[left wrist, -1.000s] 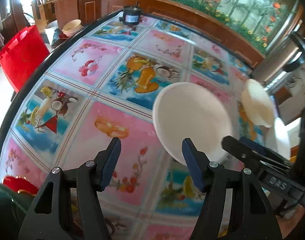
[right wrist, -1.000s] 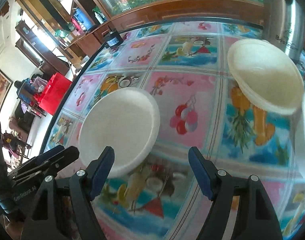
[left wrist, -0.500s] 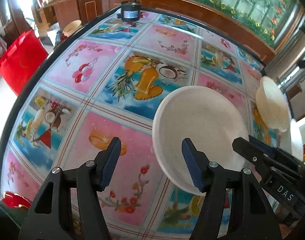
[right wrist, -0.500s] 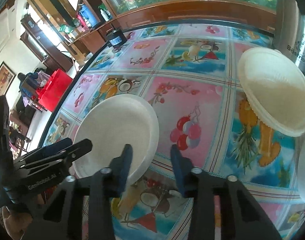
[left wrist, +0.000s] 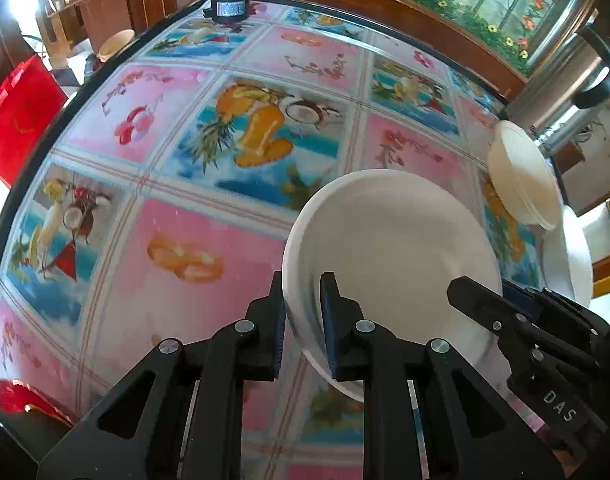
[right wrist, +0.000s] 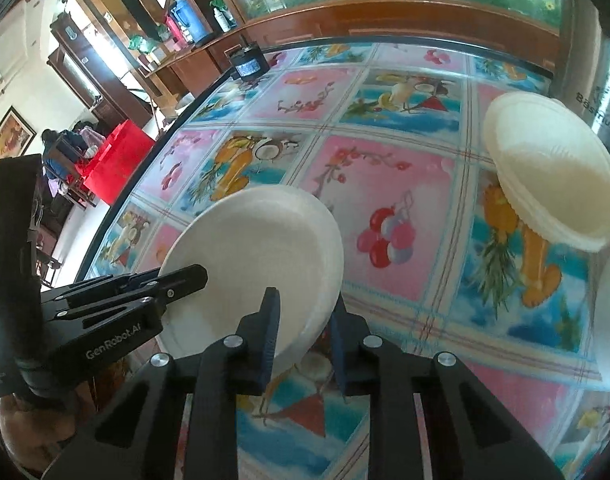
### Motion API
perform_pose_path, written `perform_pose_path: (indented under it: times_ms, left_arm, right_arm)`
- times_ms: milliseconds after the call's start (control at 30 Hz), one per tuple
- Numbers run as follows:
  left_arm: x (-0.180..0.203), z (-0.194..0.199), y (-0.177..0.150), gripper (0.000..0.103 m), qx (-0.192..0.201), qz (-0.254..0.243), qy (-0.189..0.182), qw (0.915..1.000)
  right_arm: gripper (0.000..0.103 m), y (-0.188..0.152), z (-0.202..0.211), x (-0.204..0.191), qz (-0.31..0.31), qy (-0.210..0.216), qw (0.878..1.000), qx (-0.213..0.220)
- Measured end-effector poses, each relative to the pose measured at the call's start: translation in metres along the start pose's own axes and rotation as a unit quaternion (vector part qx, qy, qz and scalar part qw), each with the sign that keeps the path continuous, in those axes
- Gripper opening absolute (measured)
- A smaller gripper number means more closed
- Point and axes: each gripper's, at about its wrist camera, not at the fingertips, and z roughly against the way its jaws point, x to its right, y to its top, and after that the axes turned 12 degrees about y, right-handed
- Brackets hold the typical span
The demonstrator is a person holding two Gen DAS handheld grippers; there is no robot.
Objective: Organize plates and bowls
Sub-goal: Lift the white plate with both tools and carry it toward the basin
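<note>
Gripping one white plate (left wrist: 393, 248) from two sides: left gripper (left wrist: 303, 316) has its jaws narrowed down onto the plate's left rim, one jaw outside, one inside the dish. Right gripper (right wrist: 303, 320) straddles the opposite rim, jaws closing, rim between them; they look about in contact. Plate sits tilted, near edge raised off the counter (left wrist: 193, 216). Judgement: two-point hold steadies a light, shallow plate that would flex or slip from a single pinch, and readies it for carrying to the stack.

Stack of cream plates (right wrist: 553, 176) stands well apart, toward the far right of the counter beside a steel urn (left wrist: 565, 92); likely the destination. Another white dish (left wrist: 573, 256) edges in at the right margin, partly hidden.

Surface: glossy oilcloth, pink and blue squares printed with fruit and flowers, under glass by the look of the glare. Small black motor-like object (left wrist: 229, 4) at the far edge. Room: wooden cabinets, red bag (left wrist: 17, 120) on the floor, floral mural behind.
</note>
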Motion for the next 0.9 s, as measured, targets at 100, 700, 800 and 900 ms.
perform_pose_path:
  times_ms: [100, 700, 800, 900]
  left_arm:
    - [0.002, 0.007, -0.010, 0.016, 0.002, -0.002, -0.009, 1.0000]
    - [0.000, 0.065, -0.074, 0.016, 0.046, -0.026, -0.043, 0.9977]
    - [-0.009, 0.079, -0.081, 0.016, 0.057, -0.026, -0.046, 0.9970]
    - [-0.022, 0.092, -0.088, 0.016, 0.070, -0.024, -0.043, 0.9964]
  right_arm:
    - [0.023, -0.010, 0.005, -0.002, -0.001, 0.003, 1.000, 0.000]
    - [0.026, -0.069, 0.053, -0.036, 0.007, -0.012, 1.000, 0.027]
    - [0.026, -0.075, 0.059, -0.049, 0.020, -0.013, 0.999, 0.033]
    - [0.026, -0.078, 0.065, -0.066, 0.034, -0.007, 0.999, 0.040]
